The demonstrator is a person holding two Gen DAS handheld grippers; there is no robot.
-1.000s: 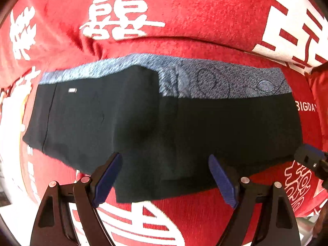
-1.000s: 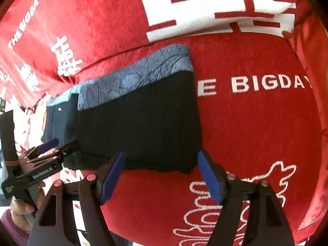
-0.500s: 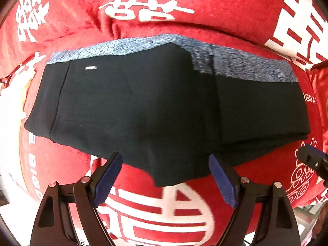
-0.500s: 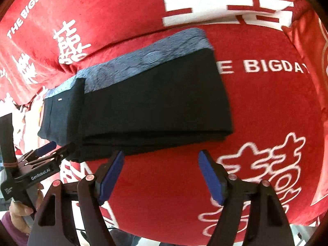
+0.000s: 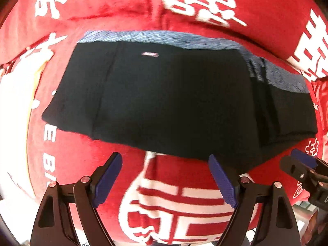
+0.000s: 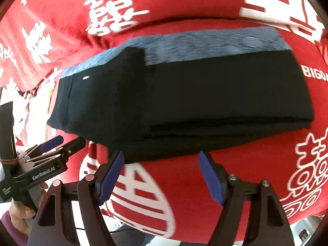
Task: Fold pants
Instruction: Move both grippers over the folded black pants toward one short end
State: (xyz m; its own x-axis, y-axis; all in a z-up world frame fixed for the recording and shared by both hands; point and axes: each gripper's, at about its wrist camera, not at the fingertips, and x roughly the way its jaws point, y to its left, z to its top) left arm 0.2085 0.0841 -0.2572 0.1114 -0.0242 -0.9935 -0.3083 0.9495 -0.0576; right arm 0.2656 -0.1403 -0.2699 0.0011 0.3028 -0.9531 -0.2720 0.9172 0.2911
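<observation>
Pants lie folded into a compact black rectangle on a red cloth printed with large white characters and lettering. A grey-blue patterned waistband runs along the far edge, and a small pale label sits just below it. At the right end, several stacked layers of black fabric show at the near edge, so the bundle is thicker there; a vertical seam crosses the left part.

From the right wrist view, the same pants fill the middle of the frame, waistband at the back, with red cloth showing on the near side and to the right.

The left gripper hovers just short of the near edge of the pants, its blue-padded jaws spread wide and holding nothing. The right gripper is likewise spread wide and holds nothing, just short of the near edge. Each gripper also appears at the edge of the other's view.
</observation>
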